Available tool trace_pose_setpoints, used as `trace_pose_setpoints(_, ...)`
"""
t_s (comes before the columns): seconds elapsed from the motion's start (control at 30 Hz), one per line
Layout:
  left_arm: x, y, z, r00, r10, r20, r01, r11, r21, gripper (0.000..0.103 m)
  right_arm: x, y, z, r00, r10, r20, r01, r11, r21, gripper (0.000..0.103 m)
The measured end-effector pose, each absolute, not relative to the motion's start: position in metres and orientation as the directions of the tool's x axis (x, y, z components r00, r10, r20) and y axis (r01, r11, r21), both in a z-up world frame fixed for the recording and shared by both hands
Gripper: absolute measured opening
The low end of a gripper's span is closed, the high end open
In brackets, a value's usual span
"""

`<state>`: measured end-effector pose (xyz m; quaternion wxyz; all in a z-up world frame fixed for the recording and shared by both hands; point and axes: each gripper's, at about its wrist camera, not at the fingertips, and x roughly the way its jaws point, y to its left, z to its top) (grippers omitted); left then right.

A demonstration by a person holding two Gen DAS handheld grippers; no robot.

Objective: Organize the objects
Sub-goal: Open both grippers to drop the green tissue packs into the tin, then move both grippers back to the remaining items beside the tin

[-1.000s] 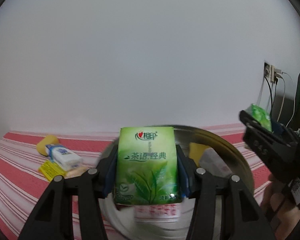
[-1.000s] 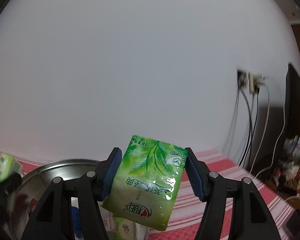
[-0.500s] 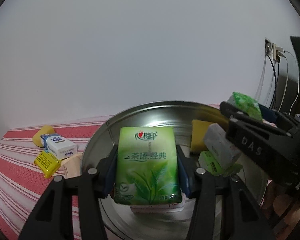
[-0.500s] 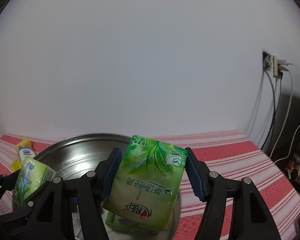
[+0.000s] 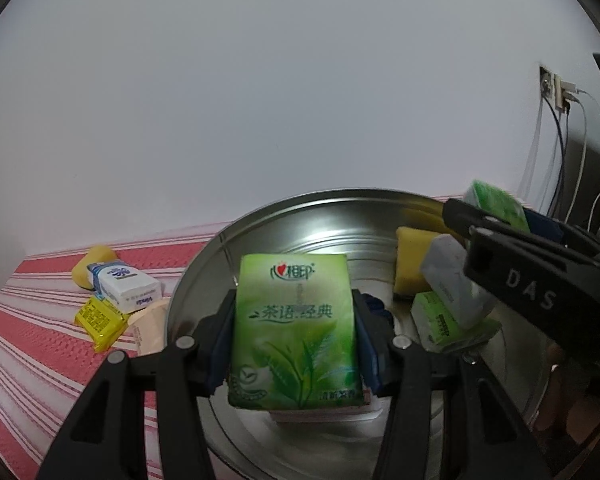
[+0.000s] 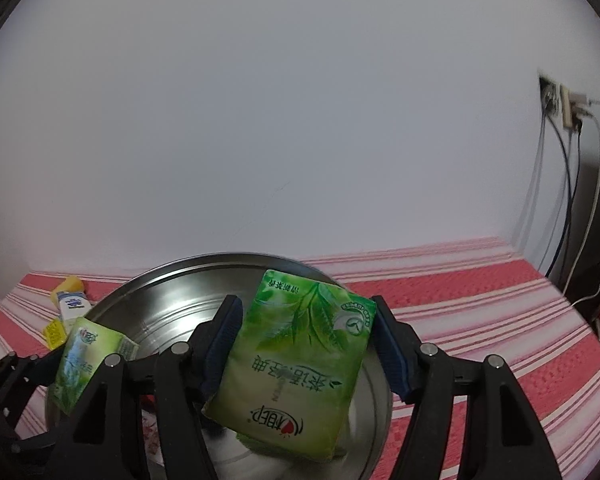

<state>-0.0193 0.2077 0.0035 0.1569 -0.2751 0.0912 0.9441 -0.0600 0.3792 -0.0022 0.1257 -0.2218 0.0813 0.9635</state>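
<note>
My left gripper (image 5: 294, 336) is shut on a green tissue pack (image 5: 294, 328), held upright over the round steel basin (image 5: 284, 216). My right gripper (image 6: 306, 356) is shut on a second green tissue pack (image 6: 296, 364), upside down and tilted, over the same basin (image 6: 220, 264). The right gripper also shows at the right of the left wrist view (image 5: 496, 216); the left one shows at the lower left of the right wrist view (image 6: 88, 360). In the basin lie a yellow sponge (image 5: 414, 256), a white pack (image 5: 452, 280) and a green pack (image 5: 440, 320).
Left of the basin on the red striped cloth (image 5: 40, 344) lie a yellow sponge (image 5: 92, 260), a white-blue tissue pack (image 5: 126, 286), a yellow packet (image 5: 98, 320) and a beige pack (image 5: 150, 328). A white wall stands behind. A socket with cables (image 6: 560, 108) is at the right.
Both grippers have moved over the basin with their packs still held. The basin now fills more of both views, and the right gripper sits closer to the left one.
</note>
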Motion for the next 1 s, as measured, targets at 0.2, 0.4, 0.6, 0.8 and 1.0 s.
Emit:
trace_pose_setpoints(0.2,-0.018,0.209,0.005,-0.813,0.218,-0.54,-0.321,-0.941,0.103,0.091,-0.061,0.392,-0.004,-0.865,0.167,-0.473,-0.263,-0.954,0.143,0.083)
trace_pose_setpoints(0.4,-0.006,0.206,0.019,-0.865,0.211,-0.455,-0.294,-0.948,0.12,0.103,-0.027,0.397,0.017,-0.927,0.224,-0.3,-0.294,-0.932,0.212,0.083)
trace_pose_setpoints(0.6,-0.011,0.202,0.019,-0.857,0.229,-0.462,-0.297,-0.952,0.079,0.103,0.01,0.388,0.034,-0.944,0.319,-0.079,-0.329,-0.918,0.223,0.096)
trace_pose_setpoints(0.8,-0.01,0.193,0.021,-0.863,0.239,-0.444,-0.293,-0.955,0.055,0.103,0.015,0.378,0.034,-0.942,0.324,-0.091,-0.335,-0.928,0.163,0.096)
trace_pose_setpoints(1.0,-0.013,0.179,0.022,-0.873,0.223,-0.434,-0.272,-0.961,0.054,0.103,0.035,0.386,0.036,-0.937,0.336,-0.097,-0.349,-0.919,0.184,0.096)
